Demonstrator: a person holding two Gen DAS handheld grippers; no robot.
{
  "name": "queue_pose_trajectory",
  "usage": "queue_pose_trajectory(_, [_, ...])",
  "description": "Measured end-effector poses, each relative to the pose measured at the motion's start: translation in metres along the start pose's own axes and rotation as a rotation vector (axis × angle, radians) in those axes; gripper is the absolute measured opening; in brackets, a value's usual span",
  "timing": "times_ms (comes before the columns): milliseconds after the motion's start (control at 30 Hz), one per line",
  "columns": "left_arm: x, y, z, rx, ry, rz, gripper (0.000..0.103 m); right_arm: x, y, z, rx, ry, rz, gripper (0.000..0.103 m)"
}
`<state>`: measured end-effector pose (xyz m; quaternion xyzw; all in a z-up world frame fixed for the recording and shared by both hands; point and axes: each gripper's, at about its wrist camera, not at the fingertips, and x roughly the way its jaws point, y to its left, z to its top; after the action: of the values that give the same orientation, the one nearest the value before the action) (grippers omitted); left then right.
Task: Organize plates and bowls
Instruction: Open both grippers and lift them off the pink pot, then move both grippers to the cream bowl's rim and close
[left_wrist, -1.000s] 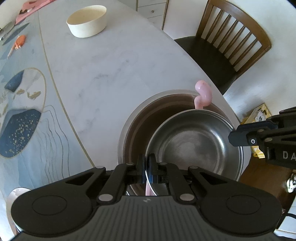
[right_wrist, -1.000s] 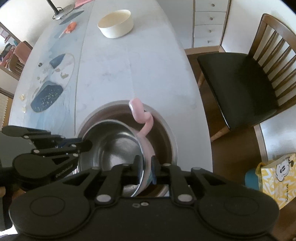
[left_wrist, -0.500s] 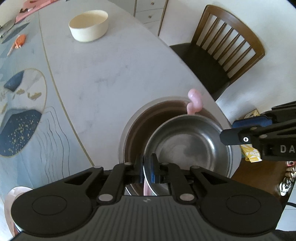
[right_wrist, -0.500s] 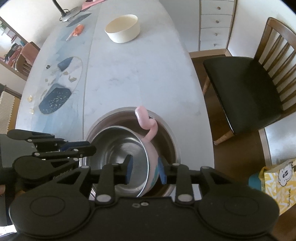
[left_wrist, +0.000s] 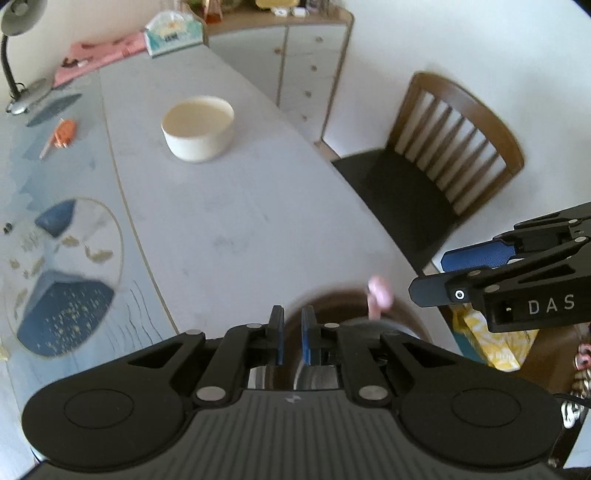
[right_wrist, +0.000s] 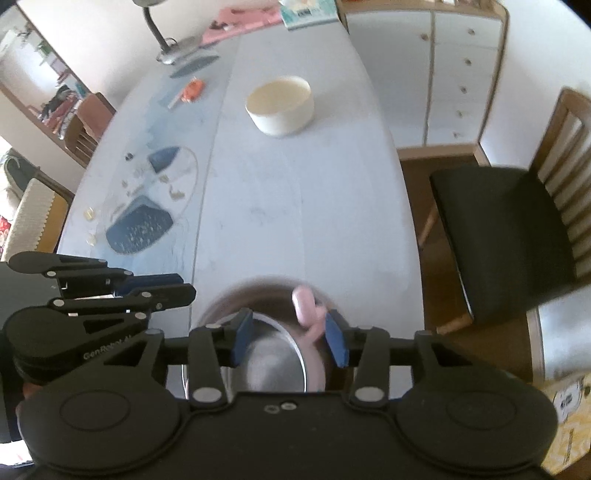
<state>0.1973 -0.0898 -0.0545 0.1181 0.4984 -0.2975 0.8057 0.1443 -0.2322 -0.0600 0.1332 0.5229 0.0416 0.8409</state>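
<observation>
A small steel bowl with a pink outside and a pink curled handle (right_wrist: 308, 310) sits inside a large steel bowl (right_wrist: 266, 291) at the table's near edge. My right gripper (right_wrist: 290, 338) is open, its blue pads wide apart above the small bowl (right_wrist: 275, 363). My left gripper (left_wrist: 291, 338) is slightly open, raised just above the small bowl's rim (left_wrist: 301, 374). The pink handle (left_wrist: 378, 297) shows beyond it, with the large bowl (left_wrist: 332, 299) behind. A cream bowl (left_wrist: 197, 133) stands far up the table; it also shows in the right wrist view (right_wrist: 280, 105).
A patterned blue placemat (left_wrist: 55, 258) covers the table's left side. An orange tool (left_wrist: 62, 134) and a desk lamp (left_wrist: 22, 99) lie far left. A wooden chair (left_wrist: 436, 170) stands right of the table. A white cabinet (right_wrist: 428, 74) is behind.
Both grippers let go of the small bowl, opened, and pulled up and back. The small bowl now rests in the large bowl. The views are blurred by motion.
</observation>
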Motion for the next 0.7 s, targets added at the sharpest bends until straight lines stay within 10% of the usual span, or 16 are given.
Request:
queue_pose_trajectory(400, [-0.001,0.030,0.060,-0.104,-0.125,0.057,0.011,-0.004,-0.011,0.078,-0.088,-0.120,0.009,0.065])
queue_pose_trajectory(567, [0.003,0.045,0.085,-0.166,-0.202,0.120,0.069,0.008,-0.018,0.113,-0.133,-0.136,0.018,0.072])
queue_pose_trajectory(700, [0.012,0.058,0.106,-0.199,-0.226,0.149,0.069,0.023,-0.023,0.142,-0.153,-0.146,0.026,0.076])
